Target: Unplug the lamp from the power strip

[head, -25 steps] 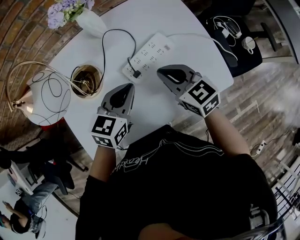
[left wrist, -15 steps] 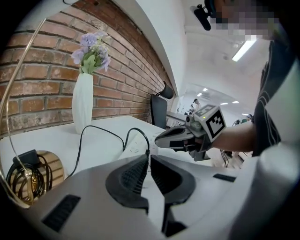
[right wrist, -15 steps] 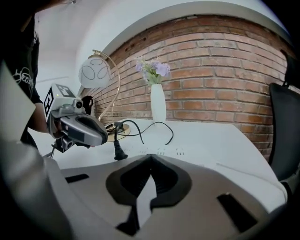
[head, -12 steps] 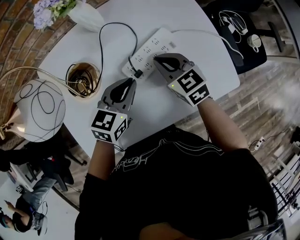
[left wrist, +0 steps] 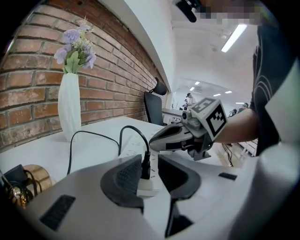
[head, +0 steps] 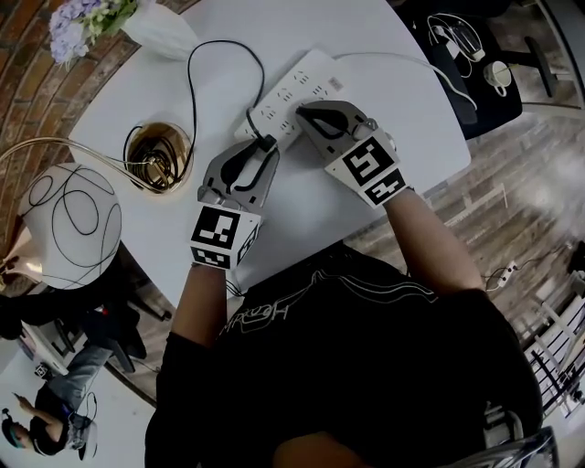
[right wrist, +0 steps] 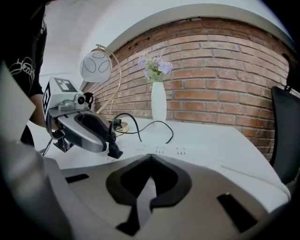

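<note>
A white power strip point(head: 294, 91) lies on the white round table point(head: 384, 155). The lamp's black plug point(head: 266, 143) stands in the strip's near end, and its cord point(head: 194, 69) loops back to the gold lamp base point(head: 157, 155). The lamp's white globe point(head: 69, 224) hangs at the left. My left gripper point(head: 259, 151) has its jaws on either side of the plug point(left wrist: 146, 165); they are opening, with a gap beside the right pad. My right gripper point(head: 306, 113) is shut, its tips resting on the strip just right of the plug point(right wrist: 114, 151).
A white vase of purple flowers point(head: 155, 26) stands at the table's far left. The strip's white cable point(head: 402, 66) runs right toward a black chair point(head: 475, 87) holding chargers. The table's edge curves close on the near side. A person point(head: 41, 430) sits on the floor lower left.
Both grippers have moved forward to the power strip. The left one now straddles the plug with its jaws apart. The right one has come down on the strip.
</note>
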Motion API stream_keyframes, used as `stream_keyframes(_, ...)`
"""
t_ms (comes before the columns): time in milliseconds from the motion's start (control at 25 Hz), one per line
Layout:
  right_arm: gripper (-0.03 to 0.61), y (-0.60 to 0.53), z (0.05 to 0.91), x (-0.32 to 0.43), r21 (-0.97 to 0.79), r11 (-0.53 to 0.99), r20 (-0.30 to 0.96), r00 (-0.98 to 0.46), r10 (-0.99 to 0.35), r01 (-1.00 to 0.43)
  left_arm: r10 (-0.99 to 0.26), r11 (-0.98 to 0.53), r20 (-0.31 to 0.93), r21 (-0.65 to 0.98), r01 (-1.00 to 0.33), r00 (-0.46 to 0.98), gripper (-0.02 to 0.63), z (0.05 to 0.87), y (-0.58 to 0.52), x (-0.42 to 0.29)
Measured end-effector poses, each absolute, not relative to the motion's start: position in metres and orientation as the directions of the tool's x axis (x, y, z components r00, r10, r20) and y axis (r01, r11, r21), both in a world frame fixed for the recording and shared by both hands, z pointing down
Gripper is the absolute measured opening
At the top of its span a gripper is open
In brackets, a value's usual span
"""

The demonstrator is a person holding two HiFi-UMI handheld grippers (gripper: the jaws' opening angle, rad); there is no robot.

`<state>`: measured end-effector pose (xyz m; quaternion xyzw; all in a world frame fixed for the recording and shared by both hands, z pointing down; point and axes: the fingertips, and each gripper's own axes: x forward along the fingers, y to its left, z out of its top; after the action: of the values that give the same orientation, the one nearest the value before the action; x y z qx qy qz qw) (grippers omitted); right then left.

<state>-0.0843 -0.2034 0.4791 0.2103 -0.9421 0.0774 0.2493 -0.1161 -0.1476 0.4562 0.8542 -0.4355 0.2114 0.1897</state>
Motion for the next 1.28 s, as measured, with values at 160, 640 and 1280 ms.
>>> stream_keyframes(160, -0.003, -0.204, 0.479, -0.084, -0.041, 0.898, 0.496, -0.789, -0.363, -0.439, -0.670, -0.564, 0.540, 0.077, -0.822, 0.510, 0.100, 0.456, -0.154, -0.113)
stream_keyframes(640, -0.004, -0.203, 0.479, -0.084, -0.021, 0.899, 0.476, -0.795, -0.377, -0.438, -0.659, -0.562, 0.537, 0.114, -0.820, 0.526, 0.043, 0.455, -0.158, -0.116)
stream_keyframes(1280, -0.005, -0.200, 0.480, -0.086, 0.023, 0.905, 0.482, -0.788, -0.383, -0.425, -0.643, -0.622, 0.593, -0.036, -0.782, 0.484, 0.029, 0.452, -0.159, -0.116)
